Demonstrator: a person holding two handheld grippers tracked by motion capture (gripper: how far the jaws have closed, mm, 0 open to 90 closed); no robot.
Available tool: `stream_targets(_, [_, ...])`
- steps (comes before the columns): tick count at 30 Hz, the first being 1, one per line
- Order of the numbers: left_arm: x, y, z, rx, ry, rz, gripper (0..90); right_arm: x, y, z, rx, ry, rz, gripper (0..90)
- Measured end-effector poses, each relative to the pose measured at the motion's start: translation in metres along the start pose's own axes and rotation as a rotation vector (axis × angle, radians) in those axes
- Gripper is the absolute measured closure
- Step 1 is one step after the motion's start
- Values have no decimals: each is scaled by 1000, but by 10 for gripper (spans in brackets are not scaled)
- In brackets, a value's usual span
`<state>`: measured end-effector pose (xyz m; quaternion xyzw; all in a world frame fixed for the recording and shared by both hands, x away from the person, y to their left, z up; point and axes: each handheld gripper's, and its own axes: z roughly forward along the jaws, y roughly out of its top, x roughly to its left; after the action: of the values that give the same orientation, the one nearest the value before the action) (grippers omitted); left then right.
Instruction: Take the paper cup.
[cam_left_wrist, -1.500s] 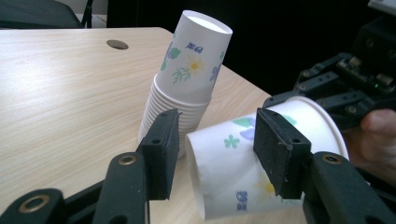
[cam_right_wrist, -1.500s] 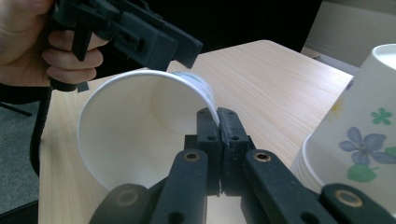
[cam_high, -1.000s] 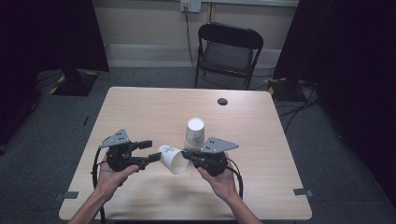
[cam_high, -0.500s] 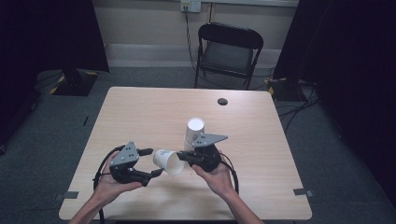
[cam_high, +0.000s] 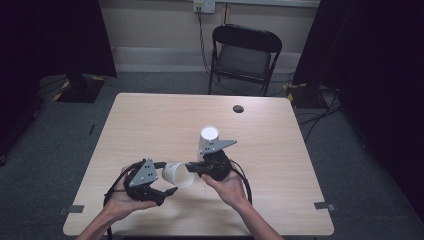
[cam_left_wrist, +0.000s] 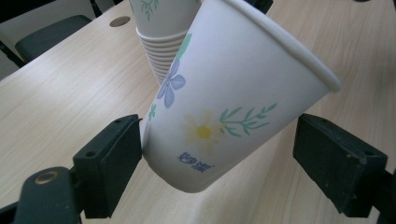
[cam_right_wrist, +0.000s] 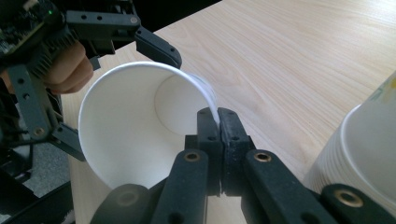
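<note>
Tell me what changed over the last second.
The left gripper swung toward the person and opened; its jaws now stand either side of the cup, the left one touching it. The right gripper kept its pinch on the cup's rim. The cup stack and table stayed put.

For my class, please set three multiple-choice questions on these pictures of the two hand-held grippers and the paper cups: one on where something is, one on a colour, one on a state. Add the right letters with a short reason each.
1. Where is the stack of white paper cups?
A. upside down on the light wooden table
B. on the chair
C. on the floor

2. What colour is the centre of the daisy printed on the single white paper cup?
A. red
B. yellow
C. black

3. How does the right gripper stand?
A. wide open
B. shut on the table edge
C. shut on the cup's rim

Answers: 1 A, the stack stands base up on the tabletop. 2 B, the daisy's centre is yellow. 3 C, its jaws pinch the rim wall.
</note>
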<state>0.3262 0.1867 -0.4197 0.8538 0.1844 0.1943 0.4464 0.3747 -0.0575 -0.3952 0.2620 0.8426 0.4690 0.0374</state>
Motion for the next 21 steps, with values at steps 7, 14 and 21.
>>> stream_targets(7, [-3,-2,6,26,24,31,153,2,2,5,10,16,4,892])
stream_targets(14, [-7,-4,9,29,52,47,168,6,6,8,16,26,4,891])
stream_targets(21, [-9,-6,12,29,60,47,180,6,7,10,23,31,19,889])
